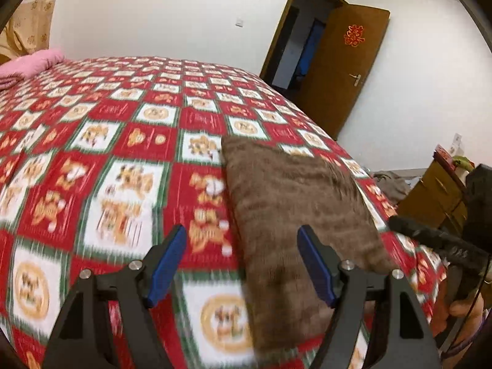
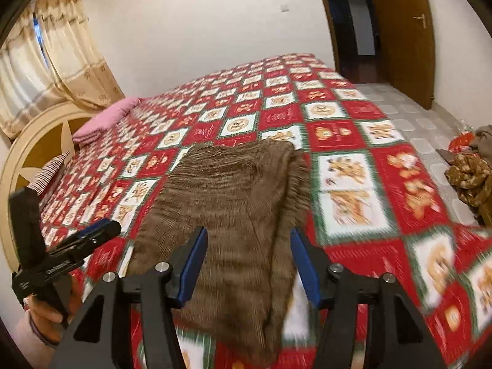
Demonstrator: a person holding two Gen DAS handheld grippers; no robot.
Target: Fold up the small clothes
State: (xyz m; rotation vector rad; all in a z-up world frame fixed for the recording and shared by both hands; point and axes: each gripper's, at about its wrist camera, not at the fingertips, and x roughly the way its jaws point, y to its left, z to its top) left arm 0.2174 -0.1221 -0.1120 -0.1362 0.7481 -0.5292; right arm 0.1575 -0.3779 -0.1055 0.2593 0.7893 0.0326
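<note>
The brown garment (image 2: 233,203) lies folded lengthwise on the bed (image 2: 353,113) — both claws, left gripper (image 1: 241,264) and right gripper (image 2: 247,267), hover above it open and empty, probably ready for the next fold.

White walls (image 1: 172,9), an open brown door (image 1: 344,70), cream curtains (image 2: 52,61), a tiled floor (image 2: 409,123), a red patchwork bed (image 1: 123,141).
</note>
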